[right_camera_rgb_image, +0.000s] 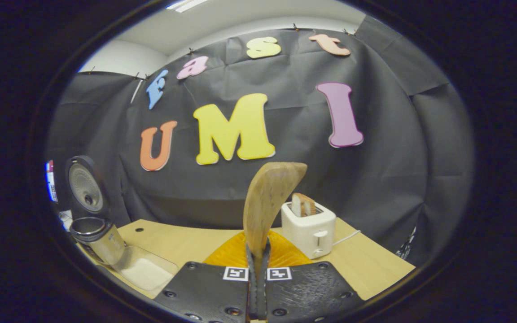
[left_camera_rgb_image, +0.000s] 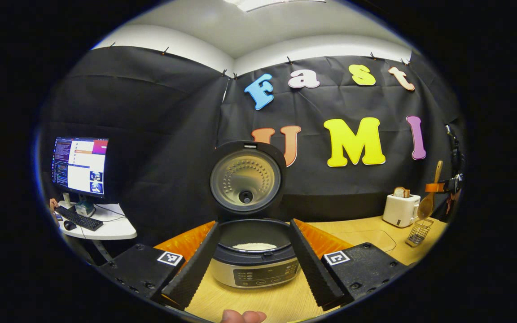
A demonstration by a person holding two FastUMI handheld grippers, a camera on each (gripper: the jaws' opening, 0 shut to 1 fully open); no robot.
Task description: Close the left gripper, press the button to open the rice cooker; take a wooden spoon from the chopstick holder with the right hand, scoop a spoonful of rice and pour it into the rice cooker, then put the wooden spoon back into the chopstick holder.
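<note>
Plainly, the rice cooker (left_camera_rgb_image: 251,251) stands open on the wooden table (left_camera_rgb_image: 366,233), its round lid (left_camera_rgb_image: 246,181) tipped up and back, white rice visible in the dark inner pot. The left gripper (left_camera_rgb_image: 254,255) sits just in front of it with its fingers spread wide apart, one on each side of the cooker, holding nothing. The cooker's front panel has buttons and small markings, too small to read. Each gripper block carries a square black-and-white marker, not lettering.

In the right gripper view, the right gripper (right_camera_rgb_image: 257,287) has its fingers clenched on the handle of the wooden spoon (right_camera_rgb_image: 268,202), whose bowl stands upright above them. Beside it stands a white toaster (right_camera_rgb_image: 308,228) with a slice of bread in it. At the left of that view lies a clear container of rice (right_camera_rgb_image: 144,271) next to the cooker.

In the left gripper view, the wire chopstick holder (left_camera_rgb_image: 418,232) stands near the toaster, directly below the spoon. A monitor (left_camera_rgb_image: 80,166) and keyboard sit on a side desk; the screen text is unreadable.
</note>
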